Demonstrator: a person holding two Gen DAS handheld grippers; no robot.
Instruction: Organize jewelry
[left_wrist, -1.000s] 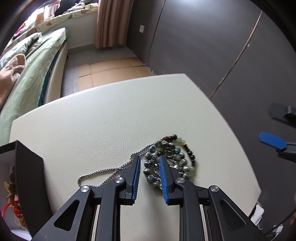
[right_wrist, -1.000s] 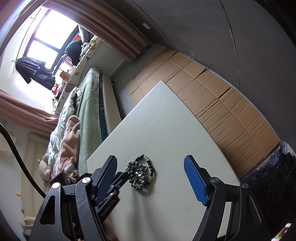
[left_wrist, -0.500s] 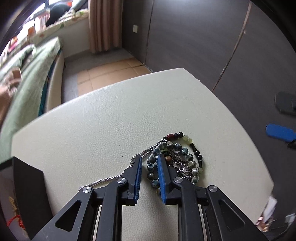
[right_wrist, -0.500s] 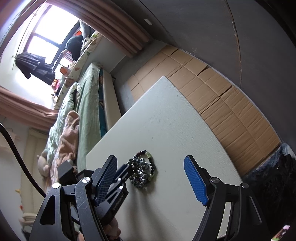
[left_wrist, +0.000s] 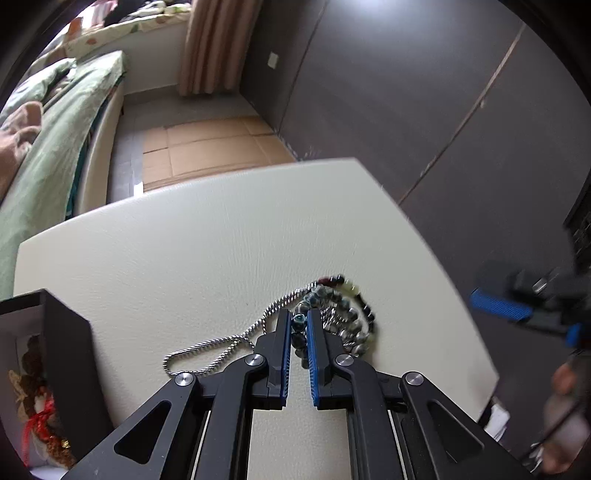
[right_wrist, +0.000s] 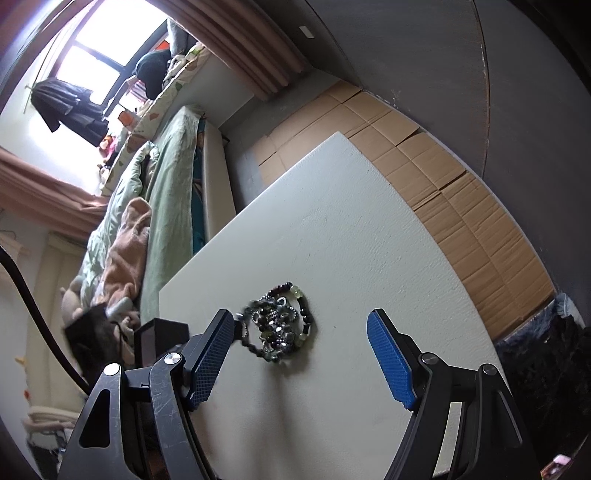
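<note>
On the white desk (left_wrist: 207, 251), the left tongs (left_wrist: 297, 314) cover part of the bead bracelet (left_wrist: 334, 306), so the beads between the blue pads (left_wrist: 284, 350) show only in a narrow gap. Beside the bracelet, the silver chain (left_wrist: 207, 350) runs under the left tongs' black frame and its end is out of sight. Right of the bracelet, the right tongs (left_wrist: 517, 306) are smeared by blur and cut by the frame edge. Left of it, the dark box (left_wrist: 70, 354) is cropped, its contents too indistinct to name. In the right wrist view, the tangled strands of the jewelry pile (right_wrist: 280, 325) cannot be separated.
</note>
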